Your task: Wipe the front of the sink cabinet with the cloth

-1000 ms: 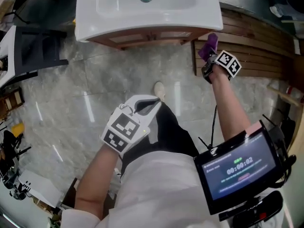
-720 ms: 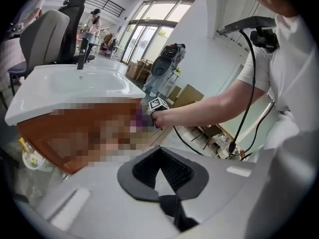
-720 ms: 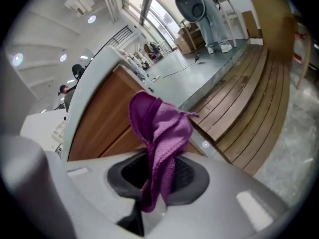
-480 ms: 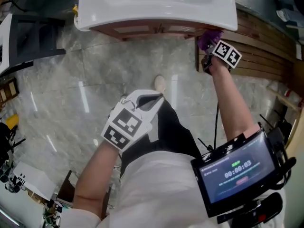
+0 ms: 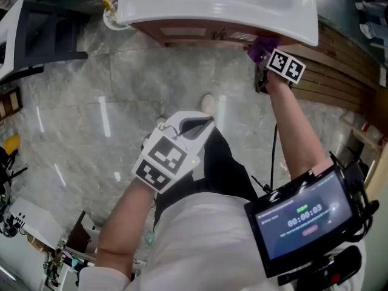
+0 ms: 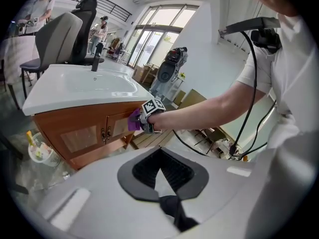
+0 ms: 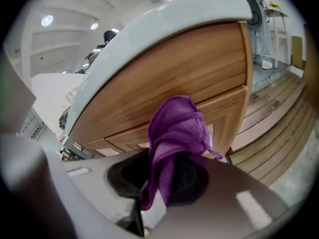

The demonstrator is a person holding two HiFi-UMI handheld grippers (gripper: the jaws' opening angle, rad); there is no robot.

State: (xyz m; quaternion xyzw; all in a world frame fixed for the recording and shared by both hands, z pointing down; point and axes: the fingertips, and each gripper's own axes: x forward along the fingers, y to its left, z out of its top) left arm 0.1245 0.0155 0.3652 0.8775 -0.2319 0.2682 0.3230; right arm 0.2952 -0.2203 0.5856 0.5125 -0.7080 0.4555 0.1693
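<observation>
Purple microfibre cloth [image 7: 177, 128] at the right end of the cabinet front, wipe about to start.

Item: cloth folded into a thick wad, pinched between the jaws of the right gripper [image 7: 167, 176], its free end raised against the orange-brown wooden sink cabinet [image 7: 189, 68] just under the white ceramic basin [image 5: 212, 5]; whether it is touching the wood cannot be confirmed. Left gripper [image 6: 162, 178]: jaws together, nothing between them, held low over the grey marble-pattern floor [image 5: 91, 102], well apart from the cabinet. Handling advice: press the wad flat against the panel, keep the grip firm, sweep in overlapping rows, and ease around the small door handles.
</observation>
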